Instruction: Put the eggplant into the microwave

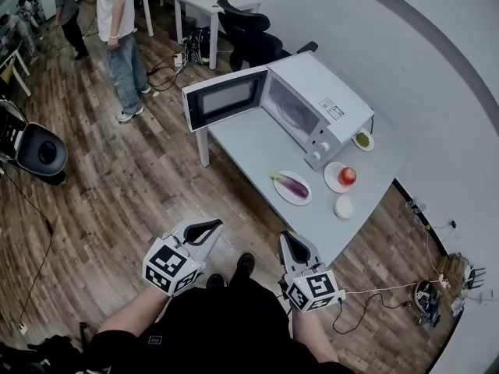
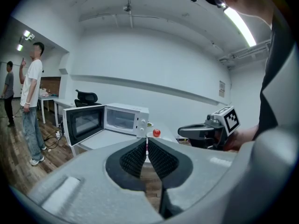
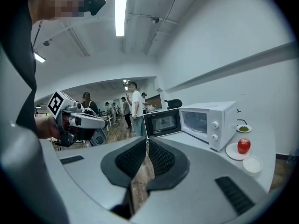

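Note:
The purple eggplant [image 1: 292,185] lies on a white plate [image 1: 301,198] near the front of the grey table [image 1: 249,142]. Behind it stands the white microwave [image 1: 318,104] [image 2: 126,118] [image 3: 209,119], its door [image 1: 222,96] swung wide open. Both grippers hang over the wooden floor, short of the table's near edge. My left gripper [image 1: 210,226] [image 2: 146,143] is shut with nothing between its pads. My right gripper [image 1: 288,241] [image 3: 146,143] is shut and empty too. Neither gripper view shows the eggplant.
A red apple [image 1: 348,176] [image 3: 243,145] sits on a plate beside the microwave, with a small white dish [image 1: 344,206] and a plate of something green [image 1: 362,139] nearby. A person [image 1: 117,37] stands at the left. An office chair [image 1: 249,33] is behind the table.

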The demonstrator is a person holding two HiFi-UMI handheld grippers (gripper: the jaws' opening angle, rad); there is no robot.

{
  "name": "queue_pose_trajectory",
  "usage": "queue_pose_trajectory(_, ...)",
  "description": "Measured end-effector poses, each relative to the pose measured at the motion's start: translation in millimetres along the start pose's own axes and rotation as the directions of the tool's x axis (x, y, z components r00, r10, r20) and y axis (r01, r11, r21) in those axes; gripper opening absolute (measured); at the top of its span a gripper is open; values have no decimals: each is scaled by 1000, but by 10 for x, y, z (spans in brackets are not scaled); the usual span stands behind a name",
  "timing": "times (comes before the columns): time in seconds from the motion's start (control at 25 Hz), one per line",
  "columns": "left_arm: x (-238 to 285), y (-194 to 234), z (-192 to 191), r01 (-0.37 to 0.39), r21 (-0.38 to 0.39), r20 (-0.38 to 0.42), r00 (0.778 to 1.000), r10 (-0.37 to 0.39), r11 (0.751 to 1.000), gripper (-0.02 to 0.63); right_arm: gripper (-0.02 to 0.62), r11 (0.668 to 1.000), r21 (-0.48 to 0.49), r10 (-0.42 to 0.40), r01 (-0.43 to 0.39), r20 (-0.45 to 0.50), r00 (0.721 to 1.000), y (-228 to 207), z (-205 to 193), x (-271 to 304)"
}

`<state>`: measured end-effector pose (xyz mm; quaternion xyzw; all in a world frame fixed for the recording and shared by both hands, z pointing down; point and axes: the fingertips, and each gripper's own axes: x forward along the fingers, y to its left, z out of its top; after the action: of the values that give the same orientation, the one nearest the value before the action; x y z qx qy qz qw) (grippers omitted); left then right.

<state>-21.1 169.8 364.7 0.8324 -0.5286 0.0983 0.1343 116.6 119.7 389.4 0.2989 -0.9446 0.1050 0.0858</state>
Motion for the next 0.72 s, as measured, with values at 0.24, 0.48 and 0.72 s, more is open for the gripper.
queue_pose_trajectory(0.24, 459, 177, 134, 2, -14, -10, 1000, -3, 1000, 20, 18, 1000, 7, 9, -9, -28, 1000, -449, 3, 334)
queue_pose_trajectory(0.48, 899, 362, 202, -14, -45, -31, 999, 12, 999, 20, 18, 1000, -5, 19, -20, -78, 997, -856, -70, 605)
queue_pose_trajectory(0.72, 1301, 450, 267, -27, -59, -55, 998, 24, 998, 20, 18, 1000, -7, 28, -30, -122, 992, -1232, -154, 786)
